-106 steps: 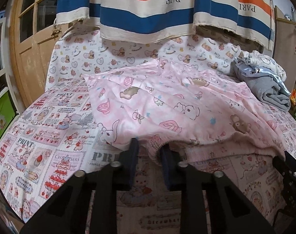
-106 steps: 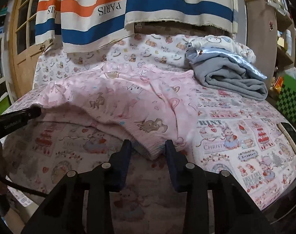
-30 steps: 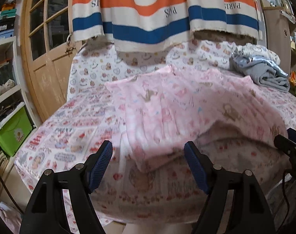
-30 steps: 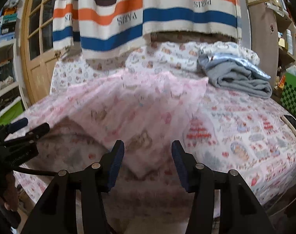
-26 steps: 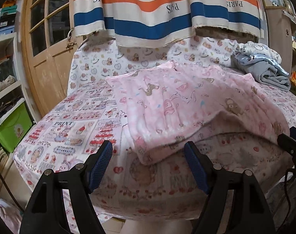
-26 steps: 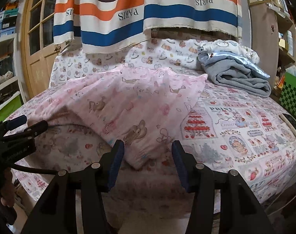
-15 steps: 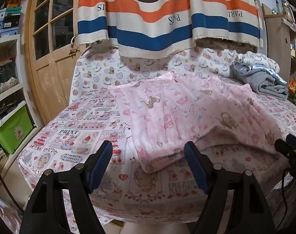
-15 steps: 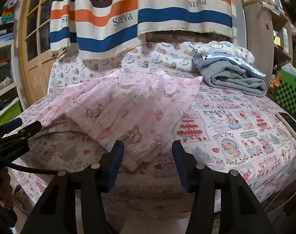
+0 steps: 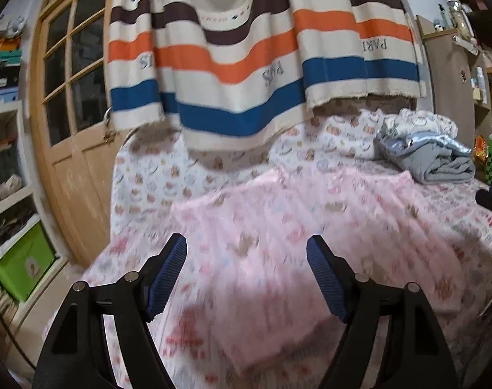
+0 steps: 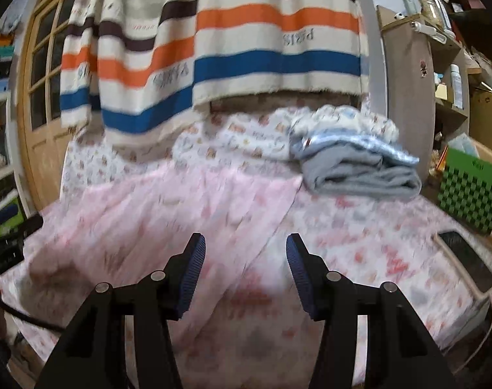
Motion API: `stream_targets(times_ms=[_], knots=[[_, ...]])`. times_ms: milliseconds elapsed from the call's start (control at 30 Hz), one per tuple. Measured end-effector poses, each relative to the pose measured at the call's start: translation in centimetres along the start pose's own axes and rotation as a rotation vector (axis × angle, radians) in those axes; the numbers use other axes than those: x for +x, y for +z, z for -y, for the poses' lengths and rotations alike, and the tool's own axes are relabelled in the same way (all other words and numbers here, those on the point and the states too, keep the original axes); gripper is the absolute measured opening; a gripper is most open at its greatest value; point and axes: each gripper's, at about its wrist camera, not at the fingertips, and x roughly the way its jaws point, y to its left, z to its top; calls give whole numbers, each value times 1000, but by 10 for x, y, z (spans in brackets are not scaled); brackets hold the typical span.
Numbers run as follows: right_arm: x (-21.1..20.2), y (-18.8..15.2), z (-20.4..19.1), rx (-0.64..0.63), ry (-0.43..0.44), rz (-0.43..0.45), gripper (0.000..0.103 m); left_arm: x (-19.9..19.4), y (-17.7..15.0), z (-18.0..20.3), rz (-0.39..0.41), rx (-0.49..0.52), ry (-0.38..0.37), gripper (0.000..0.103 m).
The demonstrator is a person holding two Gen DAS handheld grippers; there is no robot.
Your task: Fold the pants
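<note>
The pink printed pants (image 9: 278,227) lie folded over on the patterned bedsheet (image 9: 142,178), their near edge close to the bed's front. They also show in the right wrist view (image 10: 181,214). My left gripper (image 9: 247,265) is open and empty, held above the pants' near left part. My right gripper (image 10: 246,259) is open and empty, above the pants' right edge. The other gripper shows at the left edge of the right wrist view (image 10: 6,246). Both views are motion-blurred.
A folded grey and blue blanket pile (image 9: 430,159) sits at the bed's back right, also in the right wrist view (image 10: 356,162). A striped cloth (image 9: 262,64) hangs behind the bed. A wooden door (image 9: 71,136) and green bin (image 9: 22,265) stand left. A dark phone-like slab (image 10: 466,259) lies at the right edge.
Both grippers let go of the pants' edge, opened, and pulled back. They have since risen and tilted upward, so the bed sits lower in both views.
</note>
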Motion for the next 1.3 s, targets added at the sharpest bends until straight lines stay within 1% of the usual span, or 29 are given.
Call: stream_targets(times_ms=[100,200,333,400,533,633,667,733,800,933,967,1033,1100,1133,1233,1300], knots=[[7,29,16,26,-13,21,54,14,21,1,-1,16,-36,77],[19,51,26,45,-34,16,54,27,43,0,16,4,-70,77],[49,78,38,60,23,-20,54,55,72,3,26,6,-99,77],[71,90,43,71,56,-40,53,75,85,7,23,17,-109,77],[130,104,55,139,86,-131,50,123,106,13,3,11,-131,77],[181,110,62,162,59,-207,48,153,115,12,-2,2,-129,77],[198,112,64,156,44,-228,45,164,117,11,-2,1,-130,77],[227,115,64,132,29,-267,43,181,119,9,-6,-1,-119,77],[255,118,66,122,15,-309,42,199,118,5,-28,-14,-107,77],[300,114,70,159,89,-419,42,223,103,-5,-78,-53,-110,77],[307,111,69,148,79,-440,42,228,99,-7,-95,-60,-108,77],[315,102,64,113,49,-474,42,238,93,-9,-141,-66,-104,77],[320,91,59,64,-4,-522,42,244,89,-14,-163,-94,-104,77],[323,88,57,52,-17,-531,42,246,88,-16,-177,-111,-100,77],[322,85,53,27,-57,-526,42,250,86,-21,-195,-144,-111,77],[321,85,54,29,-100,-520,42,250,83,-19,-192,-124,-87,77]])
